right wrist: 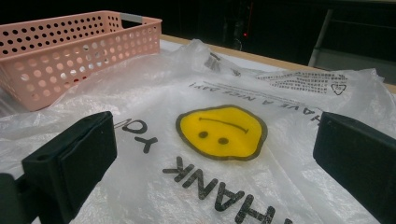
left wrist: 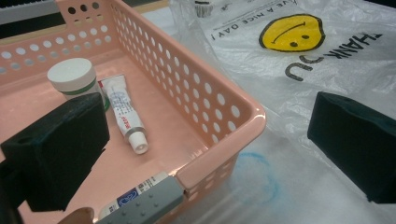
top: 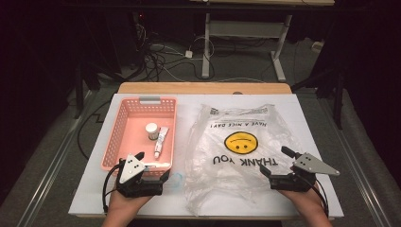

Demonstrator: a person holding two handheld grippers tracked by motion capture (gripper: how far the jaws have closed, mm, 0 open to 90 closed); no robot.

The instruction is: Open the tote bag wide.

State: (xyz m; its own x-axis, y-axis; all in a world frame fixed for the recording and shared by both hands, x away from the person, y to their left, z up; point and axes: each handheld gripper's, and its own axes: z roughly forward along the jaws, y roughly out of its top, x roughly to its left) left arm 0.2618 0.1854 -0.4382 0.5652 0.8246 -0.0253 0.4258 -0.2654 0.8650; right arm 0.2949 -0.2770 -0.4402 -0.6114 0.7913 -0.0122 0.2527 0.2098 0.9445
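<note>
High view shows the left gripper (top: 152,166) over the pink basket's (top: 124,109) near rim, jaws apart, empty, likely aiming for the small jar (top: 152,130) and tube (top: 162,141) inside. Right gripper (top: 273,163), jaws apart too, hovers over the smiley plastic bag (top: 241,142), probably ready to open it.

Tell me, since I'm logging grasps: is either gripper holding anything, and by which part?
Nothing is held. The left gripper and right gripper both have open jaws with nothing between them.

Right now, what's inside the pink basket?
The basket holds a white-capped jar, a tube and a flat pack against the near wall. The left gripper hides part of that wall.
</note>
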